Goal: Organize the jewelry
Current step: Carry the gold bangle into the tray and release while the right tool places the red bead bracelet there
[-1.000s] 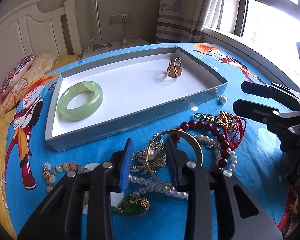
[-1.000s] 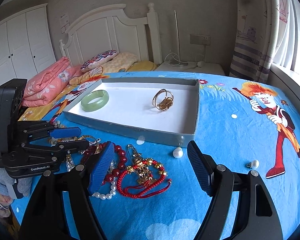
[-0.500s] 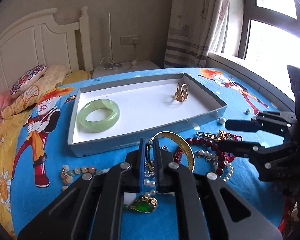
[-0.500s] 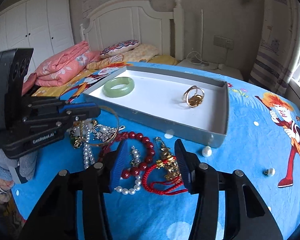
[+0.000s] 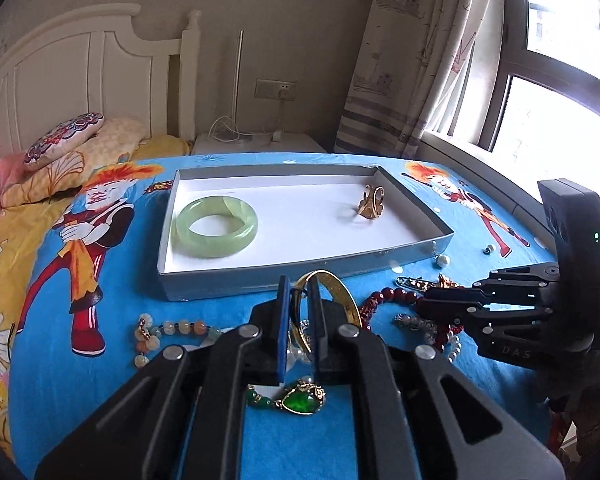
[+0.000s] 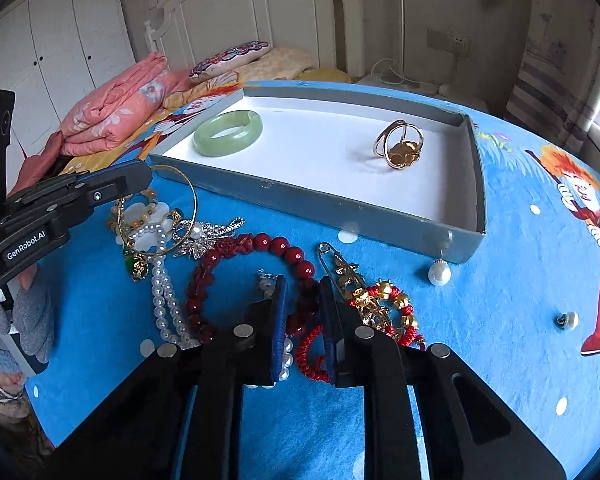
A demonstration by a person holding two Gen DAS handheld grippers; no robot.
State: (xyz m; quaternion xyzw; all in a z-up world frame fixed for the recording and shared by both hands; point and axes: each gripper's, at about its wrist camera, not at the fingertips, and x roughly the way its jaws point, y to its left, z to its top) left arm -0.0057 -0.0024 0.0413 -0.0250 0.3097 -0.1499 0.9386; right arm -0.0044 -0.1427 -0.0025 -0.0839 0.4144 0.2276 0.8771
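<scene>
My left gripper [image 5: 299, 294] is shut on the rim of a gold bangle [image 5: 342, 298], which it holds raised just in front of the grey tray [image 5: 300, 276]. The right wrist view shows that bangle [image 6: 192, 204] hanging from the left gripper [image 6: 142, 176]. My right gripper [image 6: 303, 294] points down over the jewelry pile. Its jaws are closing, with beads of the dark red bead bracelet [image 6: 260, 242] between the pads. A green jade bangle [image 6: 228, 132] and a gold ring ornament [image 6: 400, 148] lie inside the tray.
On the blue cartoon bedcover lie a pearl strand [image 6: 162, 284], a silver brooch [image 6: 204, 236], a green pendant [image 5: 302, 400], a red cord bracelet with gold charms [image 6: 384, 312], a pastel bead string [image 5: 168, 328] and a pearl drop [image 6: 439, 274]. Pillows and a headboard stand behind.
The left jaws shut on the gold bangle and lifted it off the pile. The right gripper sank toward the red beads while its jaws narrowed from wide apart.
</scene>
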